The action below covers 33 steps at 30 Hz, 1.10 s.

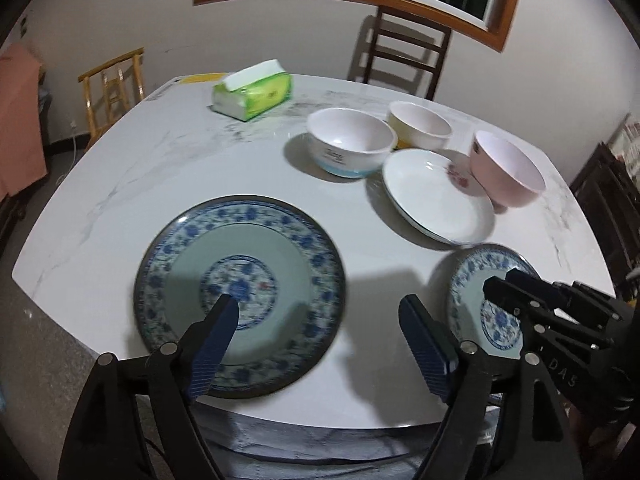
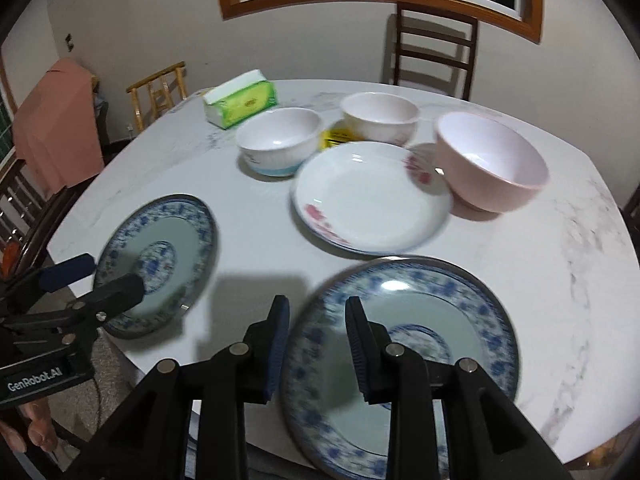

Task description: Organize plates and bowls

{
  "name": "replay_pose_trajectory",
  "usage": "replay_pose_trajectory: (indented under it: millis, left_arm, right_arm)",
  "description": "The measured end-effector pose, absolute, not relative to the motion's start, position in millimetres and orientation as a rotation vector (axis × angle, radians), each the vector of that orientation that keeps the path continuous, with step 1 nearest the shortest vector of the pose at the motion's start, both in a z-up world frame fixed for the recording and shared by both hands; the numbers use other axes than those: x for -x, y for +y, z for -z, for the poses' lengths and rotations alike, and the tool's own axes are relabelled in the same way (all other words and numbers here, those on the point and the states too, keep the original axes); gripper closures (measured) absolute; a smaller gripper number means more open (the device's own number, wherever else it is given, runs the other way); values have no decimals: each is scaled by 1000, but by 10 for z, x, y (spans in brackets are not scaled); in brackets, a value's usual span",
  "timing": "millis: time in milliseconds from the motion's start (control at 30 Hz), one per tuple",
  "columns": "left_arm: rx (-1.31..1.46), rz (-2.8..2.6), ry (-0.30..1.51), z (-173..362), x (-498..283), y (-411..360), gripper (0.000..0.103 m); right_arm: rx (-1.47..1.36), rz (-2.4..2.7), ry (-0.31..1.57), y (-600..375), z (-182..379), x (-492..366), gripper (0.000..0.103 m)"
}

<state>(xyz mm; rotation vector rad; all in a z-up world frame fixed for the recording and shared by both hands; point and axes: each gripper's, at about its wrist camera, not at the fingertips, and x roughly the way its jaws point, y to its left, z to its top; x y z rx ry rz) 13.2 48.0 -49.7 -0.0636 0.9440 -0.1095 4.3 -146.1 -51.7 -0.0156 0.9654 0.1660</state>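
Note:
Two blue-patterned plates lie at the table's near edge. My left gripper (image 1: 320, 312) is open above the left plate (image 1: 240, 256), its left finger over the plate's centre; this plate also shows in the right wrist view (image 2: 160, 256). My right gripper (image 2: 316, 316) is open and straddles the left rim of the right plate (image 2: 420, 344), which also shows in the left wrist view (image 1: 472, 292). Behind lie a white plate with red flowers (image 2: 372, 200), a white-and-blue bowl (image 2: 280, 140), a cream bowl (image 2: 380, 116) and a pink bowl (image 2: 488, 160).
A green tissue pack (image 2: 240, 100) lies at the far left of the white marble table (image 2: 560, 280). A dark chair (image 2: 432, 48) stands behind the table, a wooden chair (image 2: 160, 88) at its left. A yellow label (image 2: 336, 138) lies between the bowls.

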Motion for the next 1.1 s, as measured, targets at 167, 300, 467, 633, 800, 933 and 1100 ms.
replay_pose_trajectory:
  millis: [167, 300, 467, 633, 800, 933, 1100]
  left_arm:
    - [52, 119, 943, 509, -71, 287, 20]
    - [24, 130, 947, 545, -29, 125, 17]
    - [-1, 143, 963, 610, 26, -49, 17]
    - [-27, 149, 961, 640, 71, -191, 17]
    - [-36, 163, 967, 684, 114, -314, 16]
    - [-40, 181, 966, 708, 144, -390, 16]
    - [-18, 200, 981, 767, 134, -449, 16]
  right_arm:
    - [-3, -110, 973, -1770, 560, 33, 73]
    - [-6, -80, 982, -1960, 607, 100, 73]
    - [-6, -54, 984, -2137, 640, 202, 72]
    - [-15, -43, 981, -2266, 637, 266, 71]
    - [-17, -38, 980, -2345, 631, 316, 69]
    - [-19, -33, 974, -2412, 622, 342, 69]
    - [-12, -19, 972, -2510, 642, 360, 69]
